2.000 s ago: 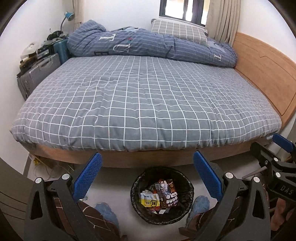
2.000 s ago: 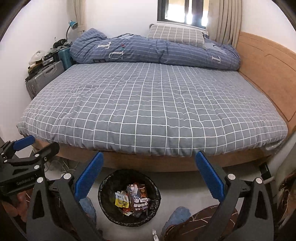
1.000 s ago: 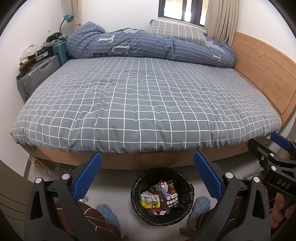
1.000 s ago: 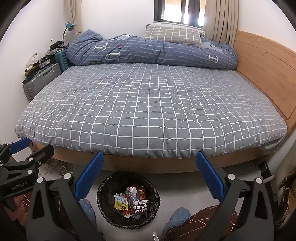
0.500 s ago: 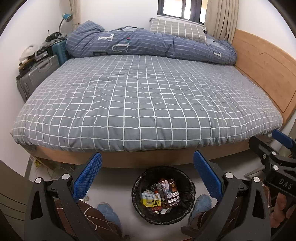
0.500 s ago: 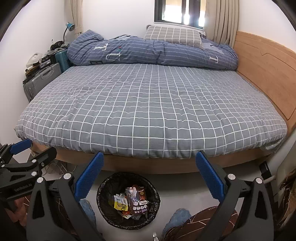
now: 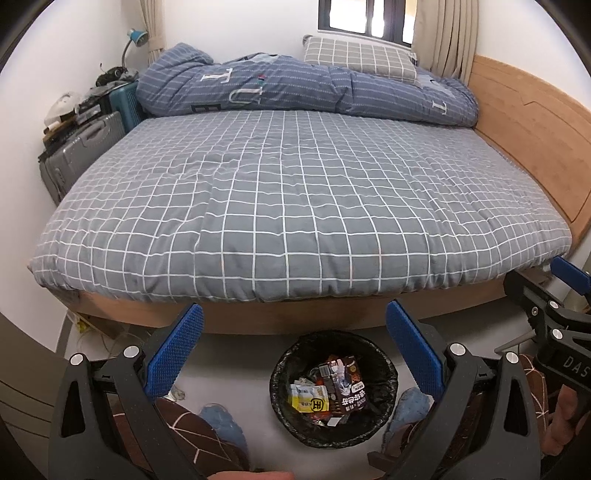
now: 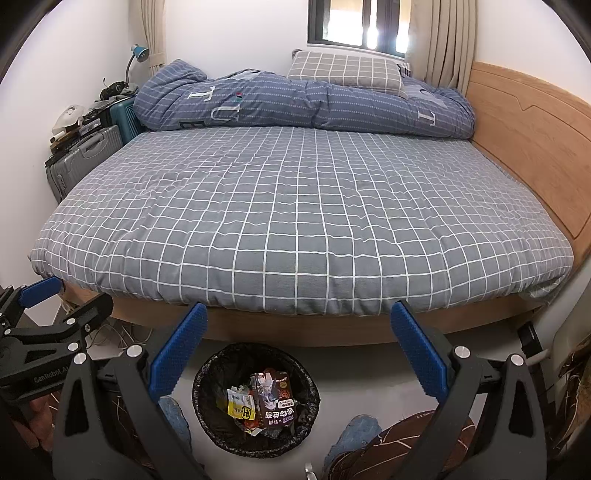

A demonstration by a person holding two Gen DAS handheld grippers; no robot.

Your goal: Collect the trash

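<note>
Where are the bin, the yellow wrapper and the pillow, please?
bin (image 7: 388, 400): left wrist view, right rim.
yellow wrapper (image 8: 242, 408): right wrist view, its middle, in the bin.
pillow (image 8: 343, 72): right wrist view, front face.

We get soft, even daylight from the window (image 8: 364, 24) at 12 o'clock, blown out to white glare in both views. The bed (image 7: 295, 206) is sharp and well lit, with only a faint shadow under its front edge. Heavy fisheye bending plus black vignette corners.
</note>
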